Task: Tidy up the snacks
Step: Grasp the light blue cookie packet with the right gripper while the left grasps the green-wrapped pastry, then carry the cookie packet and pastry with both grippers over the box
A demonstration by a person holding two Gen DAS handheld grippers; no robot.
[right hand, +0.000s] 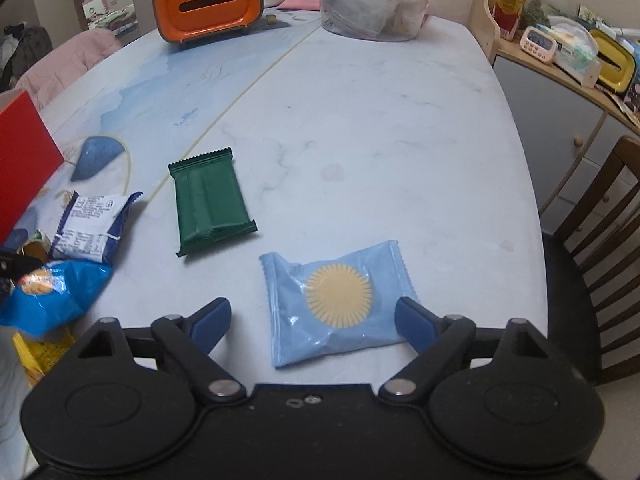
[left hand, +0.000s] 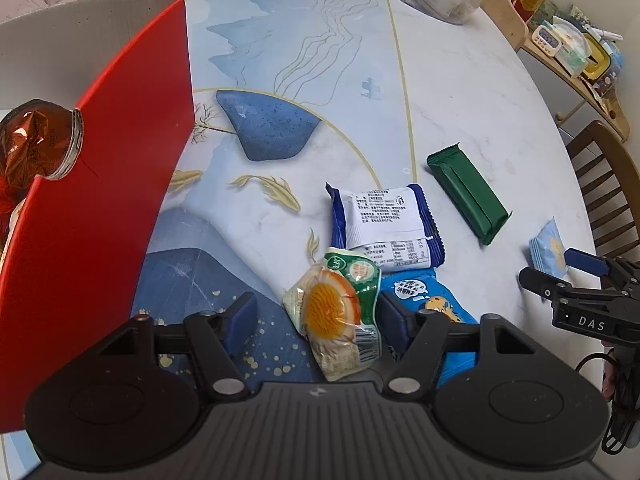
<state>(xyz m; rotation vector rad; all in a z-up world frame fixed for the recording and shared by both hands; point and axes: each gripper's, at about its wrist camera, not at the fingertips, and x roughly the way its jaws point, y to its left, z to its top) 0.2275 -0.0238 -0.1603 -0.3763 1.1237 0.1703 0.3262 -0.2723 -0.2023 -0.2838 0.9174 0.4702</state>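
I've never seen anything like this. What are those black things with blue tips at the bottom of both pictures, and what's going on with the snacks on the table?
Those are two-finger tools that a person holds, one per hand, each with a camera looking along its fingers. One picture comes from the left hand-held gripper, the other from the right hand-held gripper. Both are open and hold nothing.

The left one has its fingers on either side of an egg-picture snack pack. The right one sits around a pale blue packet with a sun design. Also on the patterned table lie a green bar, a blue and white packet and a bright blue bag. The red box on the left already holds some wrapped items, so it is probably where the snacks go.
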